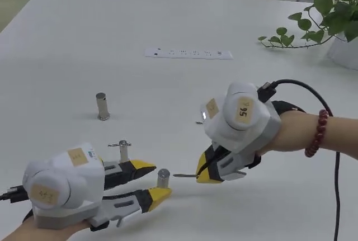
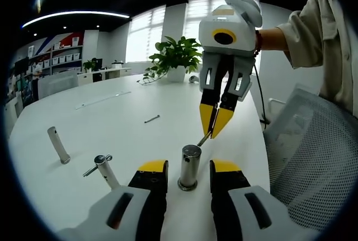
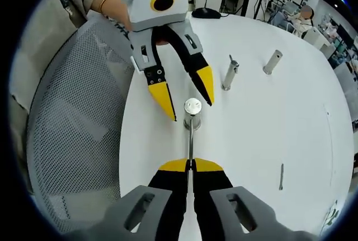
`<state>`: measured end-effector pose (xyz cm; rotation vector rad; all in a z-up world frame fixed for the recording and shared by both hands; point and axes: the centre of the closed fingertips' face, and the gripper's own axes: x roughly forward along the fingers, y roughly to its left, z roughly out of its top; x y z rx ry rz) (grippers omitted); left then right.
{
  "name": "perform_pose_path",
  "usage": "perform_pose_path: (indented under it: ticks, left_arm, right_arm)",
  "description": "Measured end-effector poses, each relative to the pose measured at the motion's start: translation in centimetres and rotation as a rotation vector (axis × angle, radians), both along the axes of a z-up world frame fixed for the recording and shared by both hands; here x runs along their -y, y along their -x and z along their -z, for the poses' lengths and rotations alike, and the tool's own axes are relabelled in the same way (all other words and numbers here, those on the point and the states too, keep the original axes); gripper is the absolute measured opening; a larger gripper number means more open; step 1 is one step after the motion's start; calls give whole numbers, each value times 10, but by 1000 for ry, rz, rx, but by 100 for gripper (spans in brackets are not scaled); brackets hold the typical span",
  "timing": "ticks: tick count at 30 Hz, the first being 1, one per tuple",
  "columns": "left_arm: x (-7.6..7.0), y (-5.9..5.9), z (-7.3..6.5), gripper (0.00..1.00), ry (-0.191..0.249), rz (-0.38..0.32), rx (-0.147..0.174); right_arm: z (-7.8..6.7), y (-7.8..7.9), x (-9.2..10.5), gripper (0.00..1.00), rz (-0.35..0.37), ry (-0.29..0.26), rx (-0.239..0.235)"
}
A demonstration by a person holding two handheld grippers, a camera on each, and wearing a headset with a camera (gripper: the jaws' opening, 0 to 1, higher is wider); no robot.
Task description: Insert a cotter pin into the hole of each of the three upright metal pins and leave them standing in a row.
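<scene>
Three upright metal pins stand on the white table. The near pin (image 1: pixel 163 178) (image 2: pixel 189 165) (image 3: pixel 192 111) stands between the jaws of my left gripper (image 1: pixel 159 179) (image 2: pixel 188 167), which is open with a gap on each side. My right gripper (image 1: pixel 201 175) (image 3: pixel 190 166) is shut on a cotter pin (image 1: pixel 183 175) (image 3: pixel 191 140), held level with its tip at the near pin's upper part. The middle pin (image 1: pixel 123 150) (image 2: pixel 106 171) carries a cotter pin through its top. The far pin (image 1: pixel 102 107) (image 2: pixel 58 145) stands bare.
A loose cotter pin (image 2: pixel 151 119) (image 3: pixel 281 176) lies on the table beyond the grippers. A white power strip (image 1: pixel 187 53) lies farther back, and a potted plant (image 1: pixel 330 17) stands at the right corner. A mesh chair (image 2: pixel 313 157) is beside the table.
</scene>
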<state>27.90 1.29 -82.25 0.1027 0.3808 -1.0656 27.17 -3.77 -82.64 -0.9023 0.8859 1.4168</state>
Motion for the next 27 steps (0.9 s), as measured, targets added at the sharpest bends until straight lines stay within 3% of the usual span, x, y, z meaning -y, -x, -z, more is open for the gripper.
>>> perform_pose_path:
  ticks: [27]
  left_arm:
    - [4,-1,11,12,-13,27,-6]
  right_arm:
    - [2,0,-9,3,-11,4,-9]
